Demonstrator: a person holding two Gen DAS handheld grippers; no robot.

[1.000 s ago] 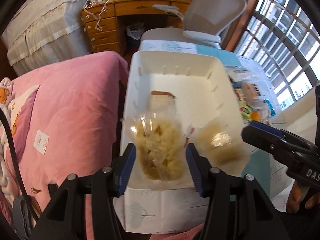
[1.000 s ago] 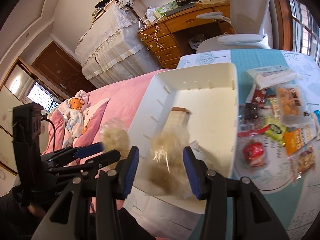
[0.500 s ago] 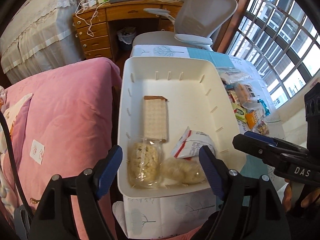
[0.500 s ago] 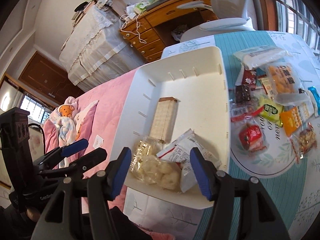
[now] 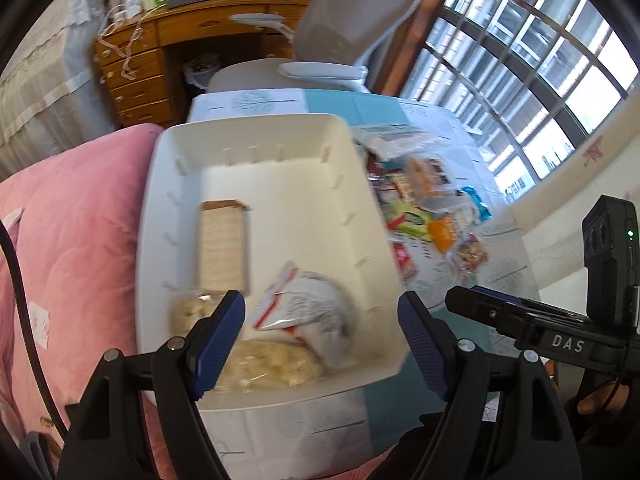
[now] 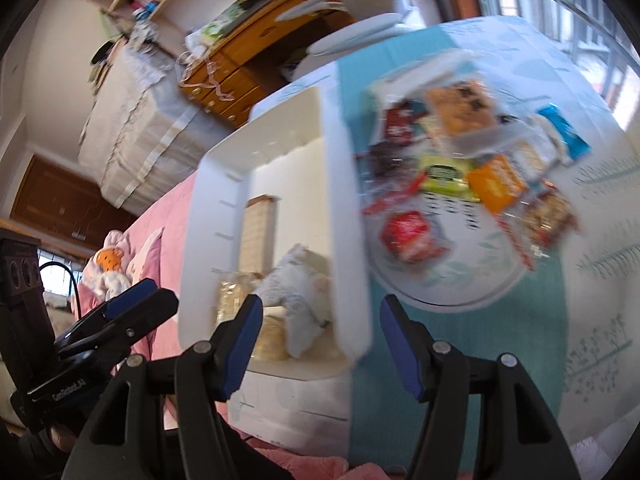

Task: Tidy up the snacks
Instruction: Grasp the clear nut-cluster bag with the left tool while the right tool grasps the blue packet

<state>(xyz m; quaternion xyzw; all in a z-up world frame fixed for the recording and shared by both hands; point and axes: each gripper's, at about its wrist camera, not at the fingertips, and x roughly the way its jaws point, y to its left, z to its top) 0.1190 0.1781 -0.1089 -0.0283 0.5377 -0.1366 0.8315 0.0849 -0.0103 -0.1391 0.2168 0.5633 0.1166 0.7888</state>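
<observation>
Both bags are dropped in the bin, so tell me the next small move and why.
Probably swing the right gripper on toward the loose snack pile and pick one packet, perhaps the red one nearest it. Both grippers are open and empty, the white bin has room, and many packets still lie outside it.

One white bin sits on the bench. Inside it are four snack packs: one long cracker pack, two clear bags of pale puffed snacks, and one white packet with red trim. Beside the bin lies one loose pile of wrapped snacks; blur makes an exact count impossible, though roughly ten show. Two tools are in view, one left and one right. One office chair and one wooden desk stand behind.
</observation>
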